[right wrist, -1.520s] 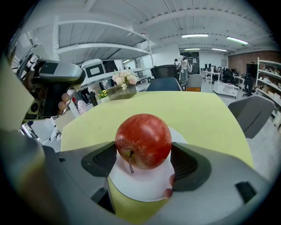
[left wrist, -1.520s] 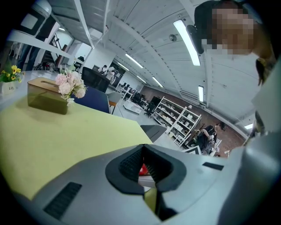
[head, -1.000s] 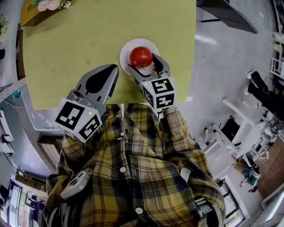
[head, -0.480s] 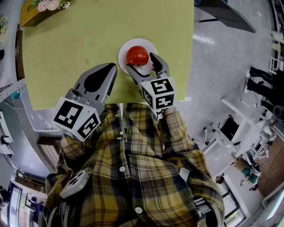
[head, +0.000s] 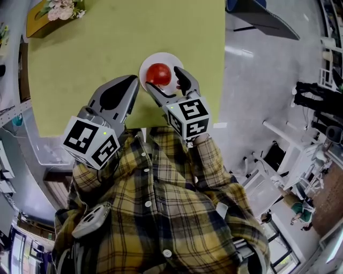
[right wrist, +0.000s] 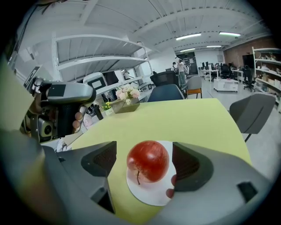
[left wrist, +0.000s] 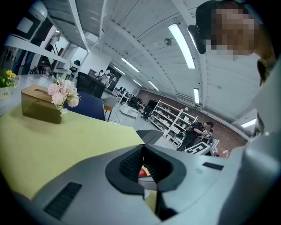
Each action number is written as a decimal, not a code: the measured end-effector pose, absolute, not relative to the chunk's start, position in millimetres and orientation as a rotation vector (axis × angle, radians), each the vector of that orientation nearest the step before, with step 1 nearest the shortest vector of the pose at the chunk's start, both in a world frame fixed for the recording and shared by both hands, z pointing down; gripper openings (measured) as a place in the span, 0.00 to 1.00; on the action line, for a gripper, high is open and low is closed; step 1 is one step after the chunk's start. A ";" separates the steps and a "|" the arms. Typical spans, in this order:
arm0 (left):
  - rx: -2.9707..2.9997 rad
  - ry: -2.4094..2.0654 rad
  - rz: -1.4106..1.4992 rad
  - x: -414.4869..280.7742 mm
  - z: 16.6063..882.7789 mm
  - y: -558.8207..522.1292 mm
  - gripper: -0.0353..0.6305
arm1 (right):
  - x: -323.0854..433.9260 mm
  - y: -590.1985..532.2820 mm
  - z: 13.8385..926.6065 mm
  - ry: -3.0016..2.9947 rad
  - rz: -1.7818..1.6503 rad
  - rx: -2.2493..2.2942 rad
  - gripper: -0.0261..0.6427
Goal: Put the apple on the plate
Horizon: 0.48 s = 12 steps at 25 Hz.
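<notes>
A red apple [head: 158, 73] rests on a small white plate [head: 154, 59] near the right side of the yellow-green table [head: 80, 48]. My right gripper [head: 163, 80] is open, its fingertips on either side of the apple's near half and apart from it. In the right gripper view the apple [right wrist: 148, 160] stands stem-side toward me on the plate [right wrist: 151, 195], between the open right gripper [right wrist: 145, 161] pads. My left gripper [head: 130, 81] is shut and empty, left of the plate. Past the left gripper [left wrist: 142, 160] tips, a sliver of apple [left wrist: 142, 173] shows.
A brown tissue box with pink flowers [head: 53, 12] sits at the table's far left corner, also in the left gripper view [left wrist: 41, 105]. The table's right edge [head: 224, 64] runs close to the plate. Office chairs [right wrist: 254, 112] stand beyond it.
The right gripper has drawn back toward me, so the apple now lies at its fingertips instead of deep between the jaws. The apple stays on the plate. The left gripper has hardly moved.
</notes>
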<state>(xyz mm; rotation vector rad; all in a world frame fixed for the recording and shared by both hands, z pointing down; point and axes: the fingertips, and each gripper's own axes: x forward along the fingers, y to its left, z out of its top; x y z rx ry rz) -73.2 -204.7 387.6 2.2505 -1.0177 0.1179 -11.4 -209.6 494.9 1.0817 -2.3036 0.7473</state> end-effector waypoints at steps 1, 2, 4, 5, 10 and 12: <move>2.255 -1.019 0.113 -73.2 385.2 -205.5 0.06 | -12.1 -209.8 491.8 -2.307 0.746 1.083 0.60; 2.259 -1.020 0.108 -73.3 382.6 -206.4 0.06 | -12.7 -210.1 488.8 -2.310 0.746 1.085 0.60; 2.268 -1.024 0.098 -74.0 377.4 -208.4 0.06 | -13.5 -210.9 482.2 -2.315 0.749 1.091 0.60; 2.272 -1.027 0.094 -74.5 374.5 -209.3 0.06 | -14.0 -211.1 478.4 -2.321 0.753 1.093 0.60; 2.302 -1.046 0.068 -76.2 355.8 -212.2 0.06 | -15.5 -209.6 449.5 -2.382 0.783 1.088 0.59; 2.312 -1.056 0.054 -76.6 346.6 -213.7 0.06 | -12.6 -211.3 433.9 -2.409 0.777 1.117 0.53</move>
